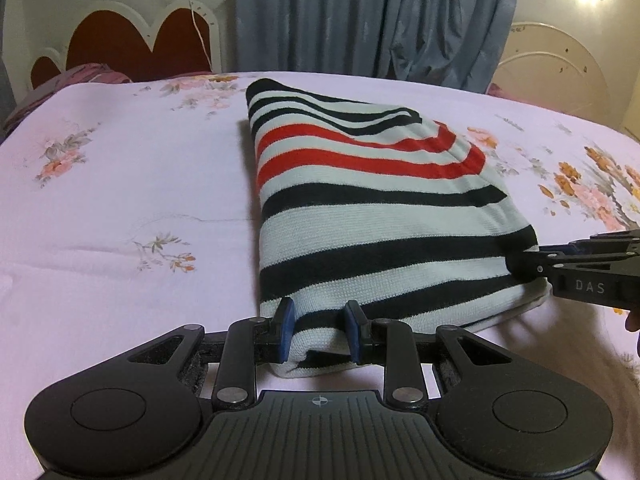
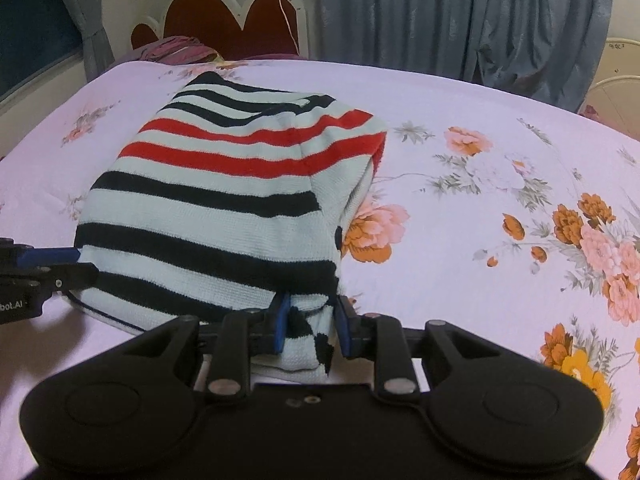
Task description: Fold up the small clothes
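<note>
A striped knit top [image 1: 360,208], pale with black and red bands, lies folded into a narrow stack on the bed. My left gripper [image 1: 318,330] is shut on its near left corner, the blue pads pinching bunched fabric. In the right wrist view the same top [image 2: 224,200] stretches away from me, and my right gripper [image 2: 311,326] is shut on its near right corner. The right gripper [image 1: 524,266] also shows at the right edge of the left wrist view, and the left gripper [image 2: 76,266] at the left edge of the right wrist view.
The bed sheet [image 1: 120,208] is pale lilac with flower prints [image 2: 592,248]. A red and white headboard [image 1: 132,40] and grey curtains [image 1: 380,12] stand behind the bed. A purple bundle of cloth [image 2: 176,50] lies near the headboard.
</note>
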A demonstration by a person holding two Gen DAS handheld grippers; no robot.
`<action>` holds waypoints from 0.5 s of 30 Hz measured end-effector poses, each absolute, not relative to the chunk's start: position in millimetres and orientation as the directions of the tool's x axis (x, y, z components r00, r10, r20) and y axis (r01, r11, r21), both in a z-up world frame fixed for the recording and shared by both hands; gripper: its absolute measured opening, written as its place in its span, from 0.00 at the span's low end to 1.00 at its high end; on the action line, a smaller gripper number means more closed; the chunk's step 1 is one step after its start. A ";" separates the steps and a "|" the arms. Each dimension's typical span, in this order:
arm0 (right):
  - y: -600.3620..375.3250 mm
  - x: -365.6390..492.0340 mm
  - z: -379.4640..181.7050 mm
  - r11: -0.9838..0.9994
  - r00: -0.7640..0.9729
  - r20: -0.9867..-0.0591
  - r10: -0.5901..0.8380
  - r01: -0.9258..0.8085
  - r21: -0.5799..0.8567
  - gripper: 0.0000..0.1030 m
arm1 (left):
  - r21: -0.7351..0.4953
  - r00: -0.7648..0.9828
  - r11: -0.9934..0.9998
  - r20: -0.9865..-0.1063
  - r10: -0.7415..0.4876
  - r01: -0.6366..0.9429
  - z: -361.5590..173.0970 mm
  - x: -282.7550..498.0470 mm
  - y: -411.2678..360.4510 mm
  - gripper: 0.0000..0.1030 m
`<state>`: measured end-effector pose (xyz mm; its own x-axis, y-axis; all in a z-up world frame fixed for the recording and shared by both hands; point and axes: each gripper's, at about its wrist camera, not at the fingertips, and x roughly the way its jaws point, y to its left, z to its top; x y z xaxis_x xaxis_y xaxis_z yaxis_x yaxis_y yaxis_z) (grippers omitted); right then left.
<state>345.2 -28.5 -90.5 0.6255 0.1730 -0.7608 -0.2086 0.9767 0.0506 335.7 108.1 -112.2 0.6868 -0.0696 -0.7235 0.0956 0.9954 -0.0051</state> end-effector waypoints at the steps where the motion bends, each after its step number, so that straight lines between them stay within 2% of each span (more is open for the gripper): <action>1: -28.1 344.9 -90.7 0.977 0.627 -0.759 0.172 -0.209 0.049 0.23 | 0.000 0.688 0.996 -0.723 -0.065 0.094 -111.7 335.2 107.6 0.26; 15: -28.3 333.5 -86.9 0.974 0.597 -0.778 0.195 -0.214 0.080 0.23 | 0.027 0.685 0.995 -0.727 -0.045 0.094 -108.4 320.7 110.2 0.26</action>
<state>333.5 -28.3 -86.9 0.5971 0.1949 -0.7781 -0.2138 0.9736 0.0798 320.7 110.2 -108.4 0.6854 -0.0454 -0.7268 0.0943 0.9952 0.0267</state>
